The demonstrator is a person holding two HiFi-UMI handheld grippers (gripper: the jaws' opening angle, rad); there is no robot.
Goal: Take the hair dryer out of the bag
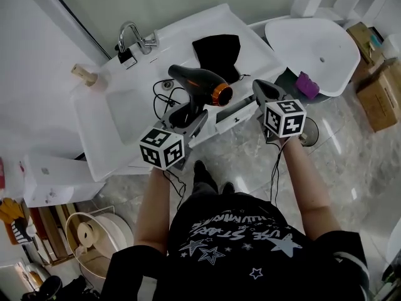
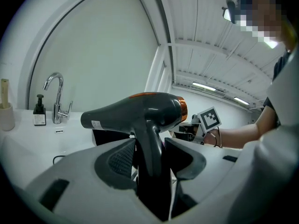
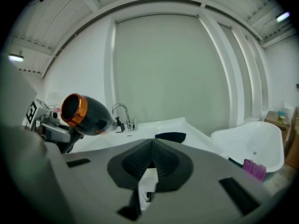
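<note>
A dark grey hair dryer (image 1: 199,81) with an orange ring hangs above the white sink counter (image 1: 250,47); its cable trails down into the basin. My left gripper (image 1: 190,115) is shut on the hair dryer's handle (image 2: 150,148), the barrel (image 2: 133,110) level above the jaws. The black bag (image 1: 217,51) lies flat and slack on the counter behind it. To the right, my right gripper (image 1: 265,92) is shut with nothing in it; its pads (image 3: 150,158) meet. From the right gripper view the hair dryer (image 3: 84,114) shows at left and the bag (image 3: 170,136) beyond the jaws.
A chrome tap (image 1: 135,37) and a small black bottle (image 1: 125,56) stand at the sink's back. A cup with a toothbrush (image 1: 84,74) is at the left corner. A white bathtub (image 1: 316,52) with a purple cloth (image 1: 307,83) lies to the right, cardboard boxes (image 1: 379,86) past it.
</note>
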